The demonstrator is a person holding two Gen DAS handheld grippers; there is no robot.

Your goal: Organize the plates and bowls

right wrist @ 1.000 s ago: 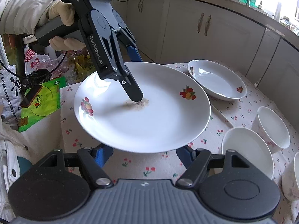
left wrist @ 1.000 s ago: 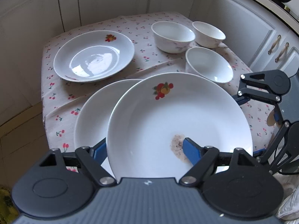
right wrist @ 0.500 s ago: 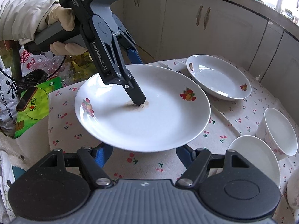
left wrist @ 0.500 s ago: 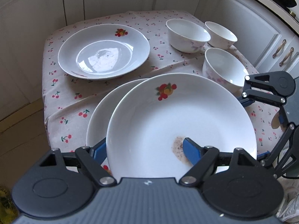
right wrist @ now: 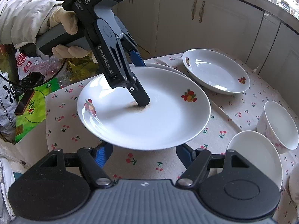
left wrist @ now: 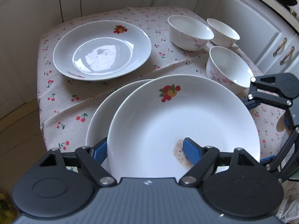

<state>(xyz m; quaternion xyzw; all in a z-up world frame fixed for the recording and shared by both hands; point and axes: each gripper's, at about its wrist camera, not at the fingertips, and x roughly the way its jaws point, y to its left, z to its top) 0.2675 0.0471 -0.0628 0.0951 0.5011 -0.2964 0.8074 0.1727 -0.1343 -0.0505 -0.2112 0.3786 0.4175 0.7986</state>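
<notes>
While the held plate (left wrist: 185,123) serves as our landmark, we are listing items from its left side to its right, as the left wrist view lays them out.

Item one: the left gripper (left wrist: 144,149), which we are gripping the held plate with. One blue finger (left wrist: 190,150) is lying on the plate's upper face beside a brownish smudge (left wrist: 179,154); the other finger is sitting below the near rim, so the jaws are clamped across the rim. In the right wrist view a gloved hand (right wrist: 68,35) is grasping this tool's handle.

Item two: a second plate (left wrist: 106,112), lying directly beneath the held plate and showing past its left edge. We cannot tell whether the two are touching.

Item three: a deep plate (left wrist: 101,49), resting on the cherry-print tablecloth (left wrist: 61,100) beyond and to the left of the held plate, apart from it. Each plate is bearing a fruit motif.

Item four: three white bowls beyond and to the right of the held plate. The largest bowl (left wrist: 189,32) and a far bowl (left wrist: 223,31) are sitting just beside each other; a near bowl (left wrist: 229,69) is standing closest to the held plate's far-right rim.

Item five: the right gripper (right wrist: 143,152), hovering at the right of the held plate. We are keeping its jaws parted, with the plate's edge above them and nothing pinched.

Item six: white cabinets (left wrist: 248,18), standing behind the table.
</notes>
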